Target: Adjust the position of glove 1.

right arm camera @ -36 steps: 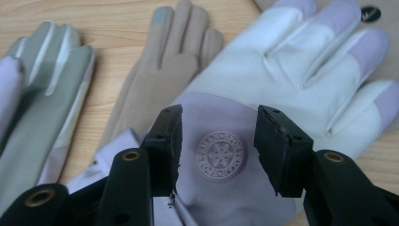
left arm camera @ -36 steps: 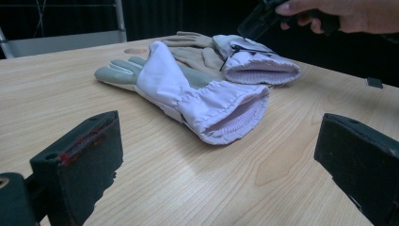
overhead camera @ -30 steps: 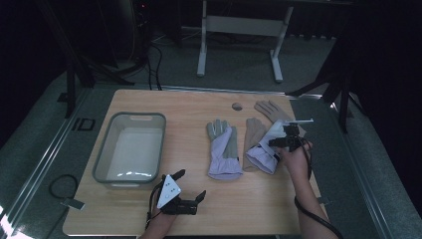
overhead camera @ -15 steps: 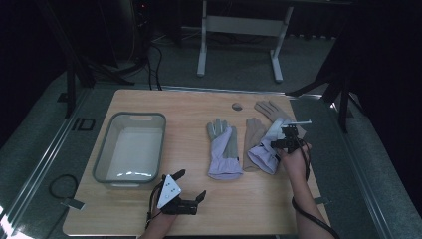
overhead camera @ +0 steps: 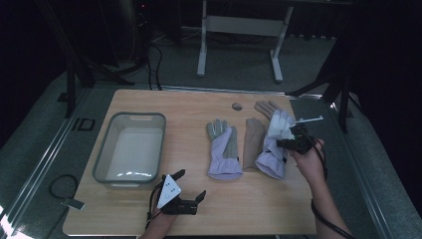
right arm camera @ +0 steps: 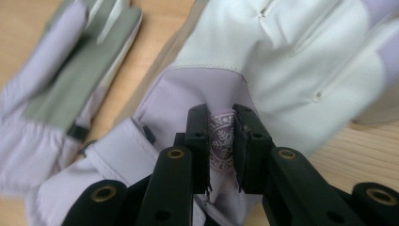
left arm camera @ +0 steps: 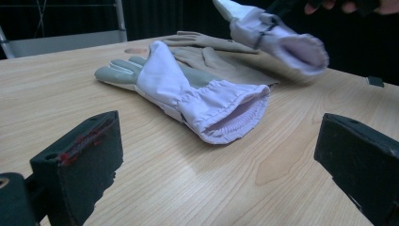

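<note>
On the right side of the wooden table, the right gripper has its jaws pinched on the fabric of a pale lilac-and-white glove; the jaws have just been closing, and the right gripper view shows them clamped on a small patch with a snowflake-like print on the back of the glove. The left gripper view shows that glove's open cuff end lifted off the table, while in the high view its fingers lie toward the far edge. Under and beside it lies a tan glove, flat on the wood, with another tan one just beyond, near a small dark round spot on the tabletop. Just left of these, a second lilac glove with grey-green fingers rests flat, its gathered cuff pointing toward the near edge, apart from the held one. Well to the left sits a grey plastic tub with nothing in it. Near the front edge, the left gripper rests low by the table with its jaws spread wide and nothing between them, pointed toward the flat-lying lilac glove. Both forearms come in from the near side.
</note>
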The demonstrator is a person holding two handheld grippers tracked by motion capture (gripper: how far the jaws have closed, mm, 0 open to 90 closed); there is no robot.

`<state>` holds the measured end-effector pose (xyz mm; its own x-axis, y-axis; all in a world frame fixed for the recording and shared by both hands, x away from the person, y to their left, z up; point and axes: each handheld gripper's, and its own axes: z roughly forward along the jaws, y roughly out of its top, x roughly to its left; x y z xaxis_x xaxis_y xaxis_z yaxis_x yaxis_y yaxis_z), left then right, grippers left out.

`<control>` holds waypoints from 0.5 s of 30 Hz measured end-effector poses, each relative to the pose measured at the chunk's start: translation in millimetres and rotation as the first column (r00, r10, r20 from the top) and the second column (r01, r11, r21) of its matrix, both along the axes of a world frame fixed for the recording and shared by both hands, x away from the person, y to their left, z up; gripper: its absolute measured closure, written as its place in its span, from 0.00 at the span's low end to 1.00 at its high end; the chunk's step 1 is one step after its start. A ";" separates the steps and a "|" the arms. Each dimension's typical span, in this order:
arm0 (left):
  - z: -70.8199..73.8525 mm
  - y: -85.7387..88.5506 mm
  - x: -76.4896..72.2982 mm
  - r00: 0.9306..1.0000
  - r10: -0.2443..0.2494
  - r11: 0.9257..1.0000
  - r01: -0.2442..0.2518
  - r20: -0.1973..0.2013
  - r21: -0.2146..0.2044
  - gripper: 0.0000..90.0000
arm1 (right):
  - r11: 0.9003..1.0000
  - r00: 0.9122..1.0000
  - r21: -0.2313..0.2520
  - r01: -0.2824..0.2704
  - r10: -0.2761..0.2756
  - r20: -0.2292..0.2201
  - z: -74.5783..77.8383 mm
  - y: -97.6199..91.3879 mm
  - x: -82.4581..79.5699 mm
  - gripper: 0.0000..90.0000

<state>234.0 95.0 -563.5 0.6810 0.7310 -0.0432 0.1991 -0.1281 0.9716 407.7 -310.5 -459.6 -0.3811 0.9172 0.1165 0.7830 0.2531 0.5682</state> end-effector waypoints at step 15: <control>0.0 0.1 0.1 1.000 0.003 1.000 -0.003 -0.002 -0.003 0.02 | 0.955 0.970 -0.180 -0.234 0.217 -0.110 -19.0 4.1 -3.7 0.83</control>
<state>234.1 95.1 -563.5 0.6791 0.7326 -0.0469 0.2014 -0.1246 0.9715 404.0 -306.4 -478.6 -0.5765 0.8170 -0.0095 0.7378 0.5255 0.4237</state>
